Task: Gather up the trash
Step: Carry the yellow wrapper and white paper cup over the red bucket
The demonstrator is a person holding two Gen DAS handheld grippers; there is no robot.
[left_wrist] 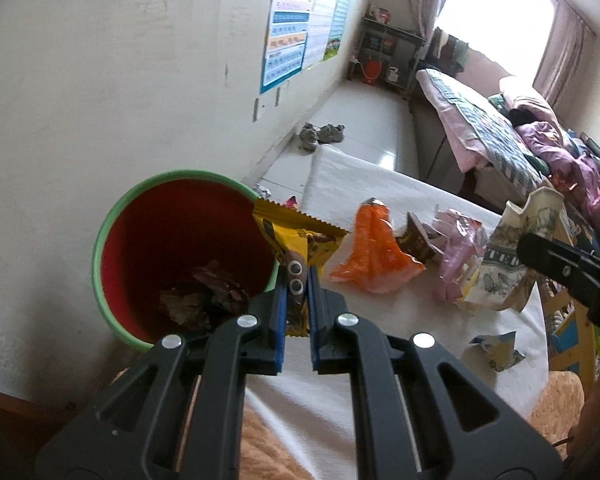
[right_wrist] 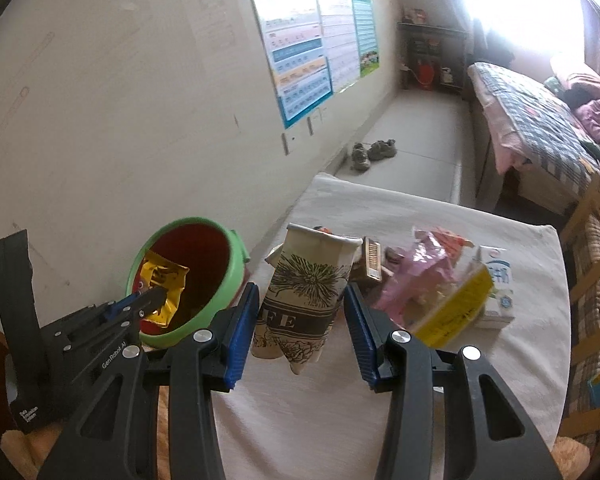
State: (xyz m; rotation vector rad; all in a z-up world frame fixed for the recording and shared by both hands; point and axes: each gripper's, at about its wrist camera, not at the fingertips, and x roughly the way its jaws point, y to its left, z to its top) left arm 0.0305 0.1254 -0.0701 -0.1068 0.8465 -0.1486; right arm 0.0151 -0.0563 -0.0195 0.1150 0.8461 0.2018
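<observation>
My left gripper [left_wrist: 299,280] is shut on a yellow snack wrapper [left_wrist: 296,236] and holds it over the rim of a red bin with a green rim [left_wrist: 104,232]. Crumpled brown wrappers [left_wrist: 204,296] lie in the bin. In the right wrist view the left gripper [right_wrist: 156,300] holds the yellow wrapper [right_wrist: 162,284] above the bin [right_wrist: 228,280]. My right gripper [right_wrist: 302,312] is open, its pads on either side of a crushed patterned paper cup [right_wrist: 306,292] on the white table; I cannot tell whether they touch it. The cup also shows in the left wrist view [left_wrist: 508,252].
On the white cloth [right_wrist: 380,400] lie an orange wrapper [left_wrist: 374,248], a brown packet [left_wrist: 416,240], a pink bag [right_wrist: 416,276], a yellow-edged packet [right_wrist: 456,304], a white carton [right_wrist: 498,288] and a small folded wrapper [left_wrist: 494,350]. A bed [right_wrist: 540,128] stands right, shoes [right_wrist: 370,152] on the floor.
</observation>
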